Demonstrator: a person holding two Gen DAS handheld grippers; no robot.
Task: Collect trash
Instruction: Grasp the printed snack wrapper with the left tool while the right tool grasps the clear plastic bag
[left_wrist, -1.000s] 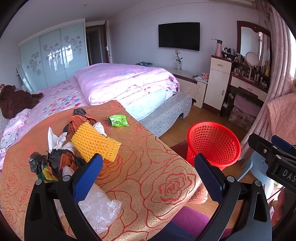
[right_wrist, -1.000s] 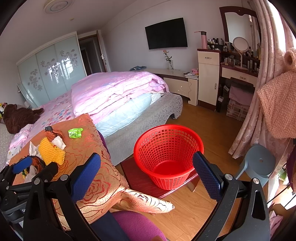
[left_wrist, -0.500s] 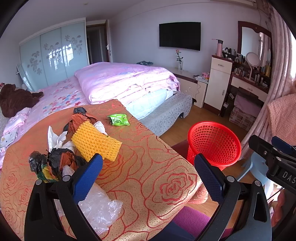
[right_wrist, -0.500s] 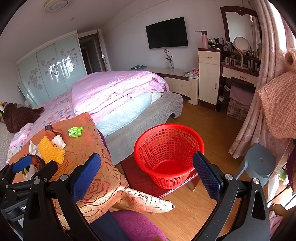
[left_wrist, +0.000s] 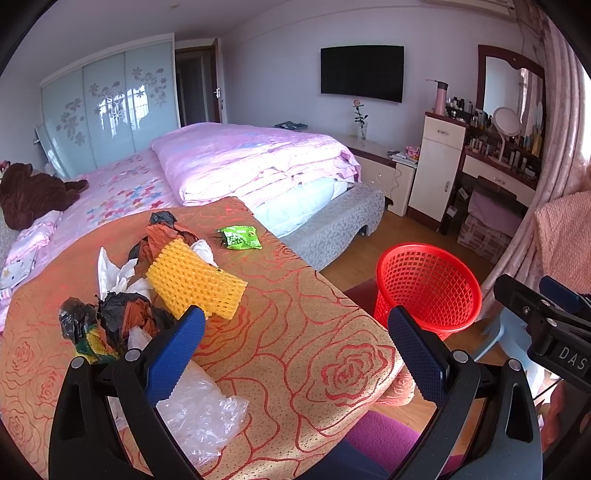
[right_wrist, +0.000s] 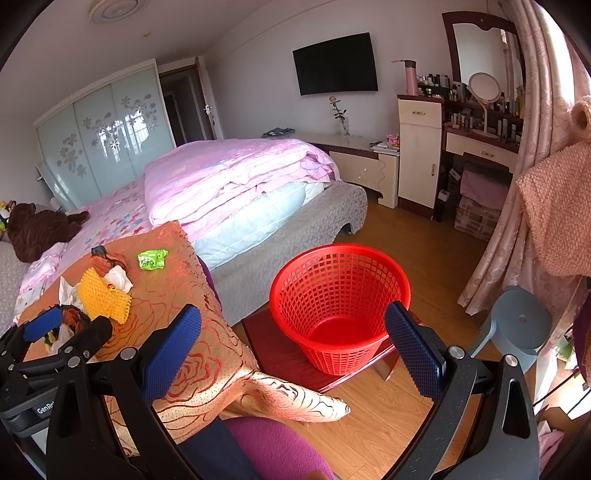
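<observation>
Left wrist view: the left gripper (left_wrist: 295, 350) hangs with jaws spread wide and empty above the orange rose-patterned cloth (left_wrist: 295, 314). Trash lies on the cloth: yellow foam netting (left_wrist: 195, 282), a green wrapper (left_wrist: 241, 237), clear plastic (left_wrist: 199, 413) and dark crumpled bags (left_wrist: 110, 321). Right wrist view: the right gripper (right_wrist: 291, 354) is likewise wide apart, empty, facing the red basket (right_wrist: 338, 306) on the floor.

Trash pile (left_wrist: 155, 291) on cloth — basket (left_wrist: 424, 284) empty.
</observation>
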